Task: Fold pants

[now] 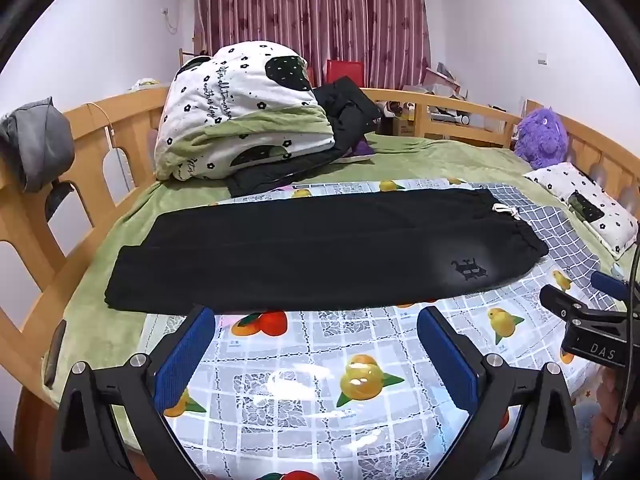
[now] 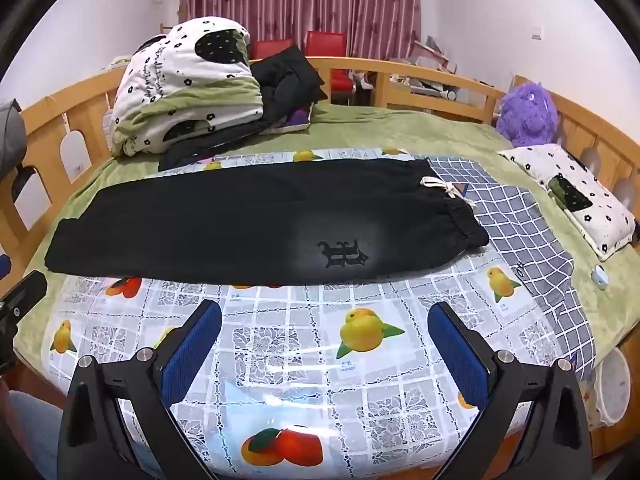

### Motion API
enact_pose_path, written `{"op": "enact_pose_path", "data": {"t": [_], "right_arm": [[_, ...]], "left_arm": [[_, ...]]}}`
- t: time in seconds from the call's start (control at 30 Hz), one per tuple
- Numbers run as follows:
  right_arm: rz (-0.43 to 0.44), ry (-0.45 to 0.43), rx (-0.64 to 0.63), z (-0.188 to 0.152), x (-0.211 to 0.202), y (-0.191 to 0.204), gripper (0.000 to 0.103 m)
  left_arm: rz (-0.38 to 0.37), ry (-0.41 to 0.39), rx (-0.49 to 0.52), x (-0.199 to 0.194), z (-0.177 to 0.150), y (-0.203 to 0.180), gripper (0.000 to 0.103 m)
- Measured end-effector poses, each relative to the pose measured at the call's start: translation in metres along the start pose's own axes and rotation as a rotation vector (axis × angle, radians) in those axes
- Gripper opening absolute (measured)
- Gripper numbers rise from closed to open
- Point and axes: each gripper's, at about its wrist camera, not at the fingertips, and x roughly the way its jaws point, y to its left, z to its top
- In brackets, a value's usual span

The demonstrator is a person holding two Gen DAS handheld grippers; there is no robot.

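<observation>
Black pants lie flat across the bed, folded lengthwise leg on leg, waistband with a white drawstring to the right and cuffs to the left. They show the same way in the right wrist view, with an embroidered logo near the front edge. My left gripper is open and empty, just short of the pants' near edge. My right gripper is open and empty, a little short of the near edge below the logo. The right gripper also shows at the left wrist view's right edge.
The pants rest on a glossy fruit-print cloth over a green bedsheet. A checked blue cloth lies by the waistband. A folded quilt, dark clothes, a pillow, a purple plush and wooden rails ring the bed.
</observation>
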Motion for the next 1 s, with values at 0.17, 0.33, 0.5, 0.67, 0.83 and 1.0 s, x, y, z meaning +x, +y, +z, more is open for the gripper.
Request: {"op": "enact_pose_path", "data": {"t": [0.17, 0.33, 0.5, 0.67, 0.83, 1.0], "right_arm": [[-0.009, -0.013, -0.024, -0.0005, -0.0055, 0.0057, 0.101], [0.004, -0.013, -0.024, -0.0071, -0.0031, 0.0036, 0.101], [0.008, -0.011, -0.022, -0.0056, -0.0030, 0.0035, 0.101], [0.011, -0.009, -0.022, -0.0061, -0.0015, 0.0071, 0.101], [0.012, -0.008, -0.020, -0.0066, -0.0009, 0.0073, 0.101], [0.016, -0.008, -0.015, -0.0064, -0.0009, 0.0062, 0.101]], "left_arm": [[-0.034, 0.010, -0.024, -0.0015, -0.0008, -0.0007, 0.102], [-0.039, 0.016, -0.039, 0.0008, 0.0012, 0.0024, 0.102], [-0.034, 0.016, -0.040, 0.0018, 0.0001, 0.0031, 0.102], [-0.032, 0.018, -0.046, 0.0028, -0.0014, 0.0041, 0.102], [-0.031, 0.018, -0.047, 0.0033, -0.0020, 0.0044, 0.102], [-0.033, 0.016, -0.051, 0.0038, -0.0030, 0.0057, 0.102]]}}
